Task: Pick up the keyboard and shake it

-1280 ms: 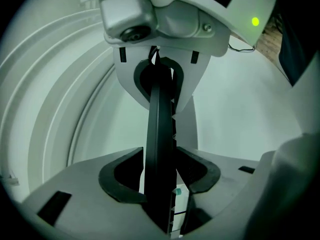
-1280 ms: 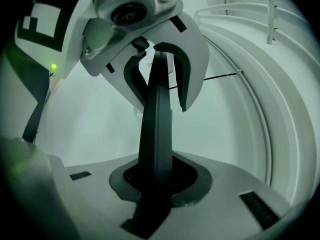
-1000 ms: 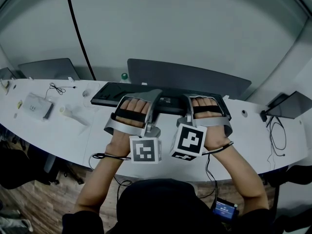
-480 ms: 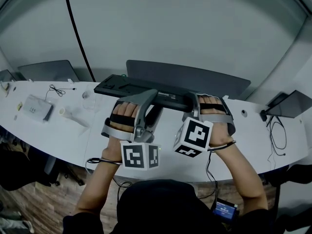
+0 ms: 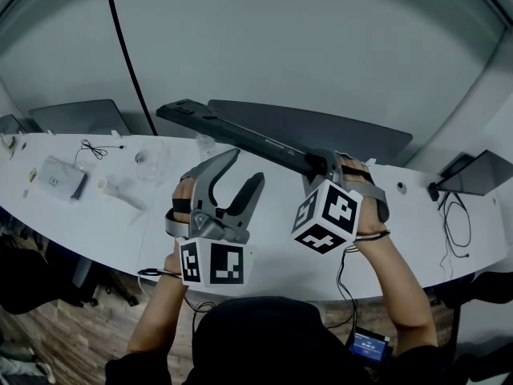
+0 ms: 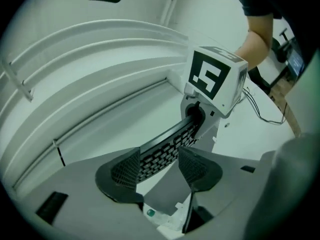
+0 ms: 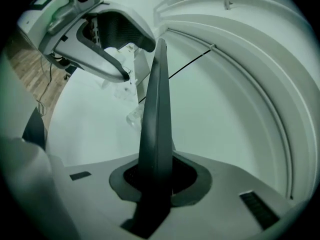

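A clear plastic bottle (image 5: pixel 206 143) stands near the far edge of the white worktop (image 5: pixel 96 223), about midway along it. What it holds cannot be told (the left gripper view shows a green cap (image 6: pixel 150 213) on it). A flat white box (image 5: pixel 60 175) lies toward the worktop's left end, with a thin black cable (image 5: pixel 94 146) looped near it.

The keyboard (image 5: pixel 240 131) is off the worktop. It is a long, thin black slab slanting above the far edge, its left end high and its right end low. The right gripper (image 5: pixel 321 164) is clenched on that low right end. In its own view the keyboard's smooth dark edge (image 7: pixel 156 124) stands upright between the black pads, both pressed to it.

The left gripper (image 5: pixel 244 167), a grey shell with a black-and-white marker cube, hangs below the keyboard and apart from it. Its jaws have just been opening and stand released, gripping nothing. Rows of small square keys show beyond its mesh-textured pads.
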